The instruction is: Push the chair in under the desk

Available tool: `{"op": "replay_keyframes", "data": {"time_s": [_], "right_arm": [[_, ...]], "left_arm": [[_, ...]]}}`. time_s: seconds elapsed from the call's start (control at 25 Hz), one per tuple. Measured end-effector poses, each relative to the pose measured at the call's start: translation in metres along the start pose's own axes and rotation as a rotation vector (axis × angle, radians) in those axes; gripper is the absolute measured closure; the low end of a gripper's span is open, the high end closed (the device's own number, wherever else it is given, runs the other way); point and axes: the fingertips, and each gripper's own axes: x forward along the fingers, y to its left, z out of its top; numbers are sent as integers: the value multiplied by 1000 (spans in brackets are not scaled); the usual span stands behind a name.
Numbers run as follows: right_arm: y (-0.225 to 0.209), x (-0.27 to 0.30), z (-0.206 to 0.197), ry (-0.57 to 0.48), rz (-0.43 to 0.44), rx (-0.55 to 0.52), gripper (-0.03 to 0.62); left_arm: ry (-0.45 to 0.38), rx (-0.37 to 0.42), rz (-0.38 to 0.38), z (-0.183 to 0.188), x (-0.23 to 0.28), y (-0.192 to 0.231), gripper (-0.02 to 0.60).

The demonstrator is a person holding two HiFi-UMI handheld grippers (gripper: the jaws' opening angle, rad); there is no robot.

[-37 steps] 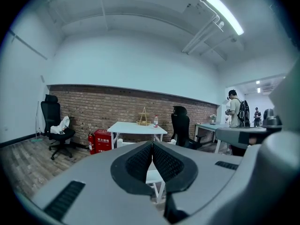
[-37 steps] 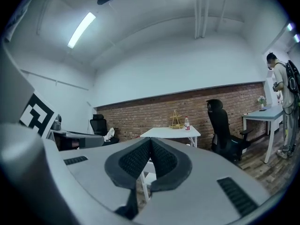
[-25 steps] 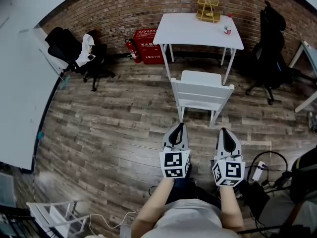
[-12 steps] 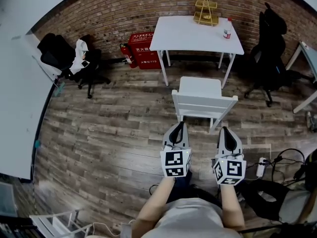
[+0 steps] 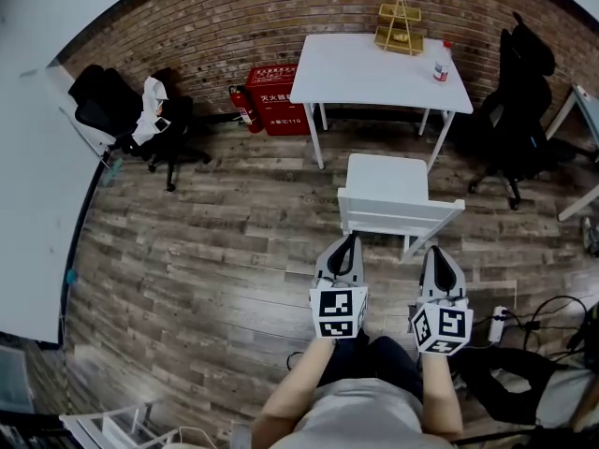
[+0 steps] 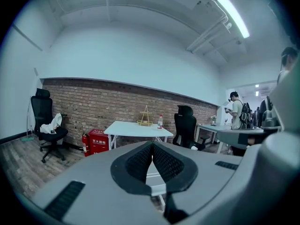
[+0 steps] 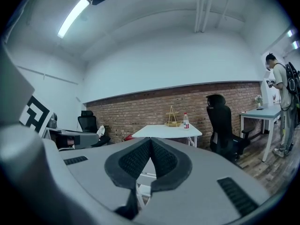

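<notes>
The white chair (image 5: 388, 183) stands on the wood floor with its backrest (image 5: 401, 213) toward me and its seat facing the white desk (image 5: 374, 68) by the brick wall. There is floor between the chair and the desk. My left gripper (image 5: 349, 241) is shut and empty, just short of the backrest's left end. Just as empty and shut, my right gripper (image 5: 438, 253) sits near the backrest's right end. In the left gripper view the closed jaw tips (image 6: 152, 144) point at the desk (image 6: 133, 128). The right gripper view shows its closed tips (image 7: 150, 139) and the desk (image 7: 166, 131).
A red extinguisher box (image 5: 278, 89) sits left of the desk. Black office chairs stand at the left (image 5: 131, 110) and right (image 5: 519, 92). A wire rack (image 5: 398, 21) and a bottle (image 5: 441, 66) are on the desk. Cables and a power strip (image 5: 496, 324) lie at my right. A person (image 7: 281, 107) stands far right.
I have moved forward: the chair's backrest now lies closer to both gripper tips. Both grippers stayed shut and side by side.
</notes>
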Motion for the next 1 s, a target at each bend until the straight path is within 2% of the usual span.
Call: {"op": "replay_keyframes", "data": {"time_s": [0.28,0.48,1.0], "right_arm": [[-1,17,-1,11,-10,-6,579],[-14,30,-3,23,-17,2,579],[-47,77,-6,58,6,-10,577]], "left_arm": [[18,30,-7,-1,15,7,566],[31,0,-3,-3,30,7,566],[87,18,23,-14,74,15,566]]}}
